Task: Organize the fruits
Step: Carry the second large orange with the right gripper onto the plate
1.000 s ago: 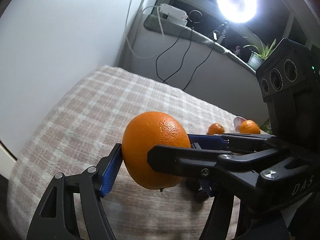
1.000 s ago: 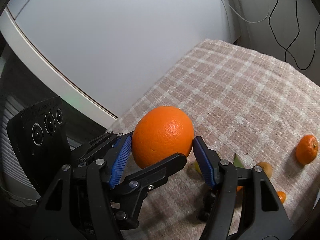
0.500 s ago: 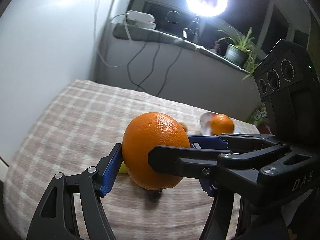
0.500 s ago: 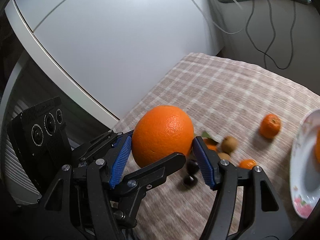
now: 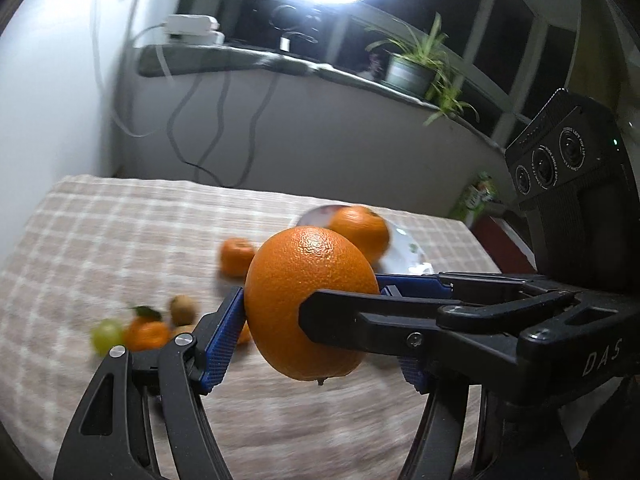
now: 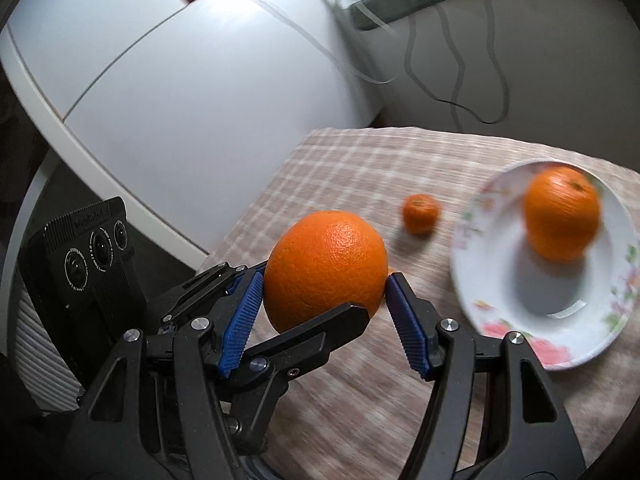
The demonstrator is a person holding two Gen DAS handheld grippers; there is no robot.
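Note:
One big orange [image 5: 308, 280] [image 6: 324, 256] hangs above the checked tablecloth, gripped by both grippers at once. My left gripper [image 5: 316, 320] presses its blue pads on the orange's sides, and the right gripper's black finger crosses in front. In the right wrist view my right gripper [image 6: 324, 296] clamps the same orange, with the left gripper's finger lying across it. A white flowered plate [image 6: 580, 304] [image 5: 404, 248] holds another orange [image 6: 560, 216] [image 5: 360, 228], ahead and to the right.
A mandarin [image 6: 420, 214] [image 5: 236, 256] lies on the cloth beside the plate. Small fruits sit at the left: a green one [image 5: 106, 334], a leafy mandarin [image 5: 146, 332], a brown one [image 5: 182, 308]. A white cabinet [image 6: 180, 100] borders the table; cables hang behind.
Both grippers have carried the orange together across the table to the right. The plate with its orange and the scattered small fruits have come into view and drawn closer.

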